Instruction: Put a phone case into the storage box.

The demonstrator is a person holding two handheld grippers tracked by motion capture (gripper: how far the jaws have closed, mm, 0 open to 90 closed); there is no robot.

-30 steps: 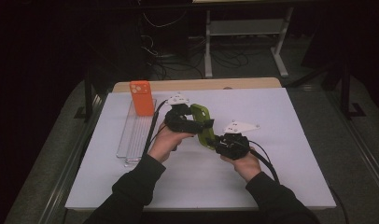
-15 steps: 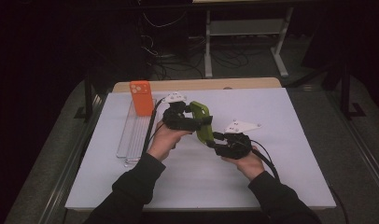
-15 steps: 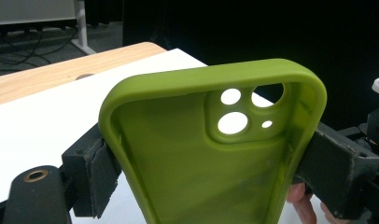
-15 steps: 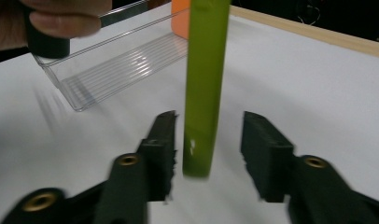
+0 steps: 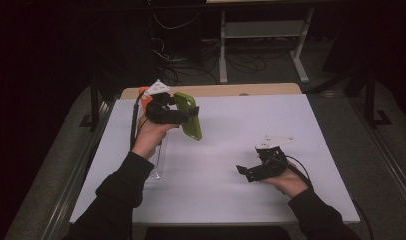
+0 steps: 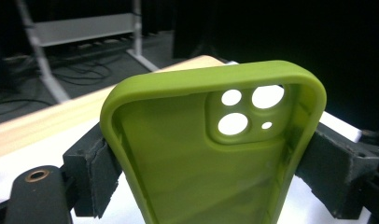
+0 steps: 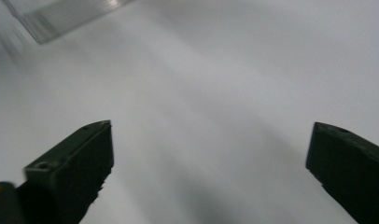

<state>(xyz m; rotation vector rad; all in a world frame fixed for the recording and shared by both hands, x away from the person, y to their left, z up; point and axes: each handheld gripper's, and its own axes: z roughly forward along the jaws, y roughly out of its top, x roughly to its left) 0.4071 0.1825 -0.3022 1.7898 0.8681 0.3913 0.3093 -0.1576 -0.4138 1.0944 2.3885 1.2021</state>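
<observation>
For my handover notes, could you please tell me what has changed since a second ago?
The right gripper has just opened, released the soft green phone case and drawn away. The left gripper has closed on it and carried it toward the table's far left. The clear plastic box stayed put.

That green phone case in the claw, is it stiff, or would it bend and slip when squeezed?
The green phone case is probably soft and bendy: its side walls narrow where the left claw presses on them. It looks light, being an empty shell with camera holes. Its matte, rubbery surface likely grips the pads well, so slipping seems unlikely.
</observation>
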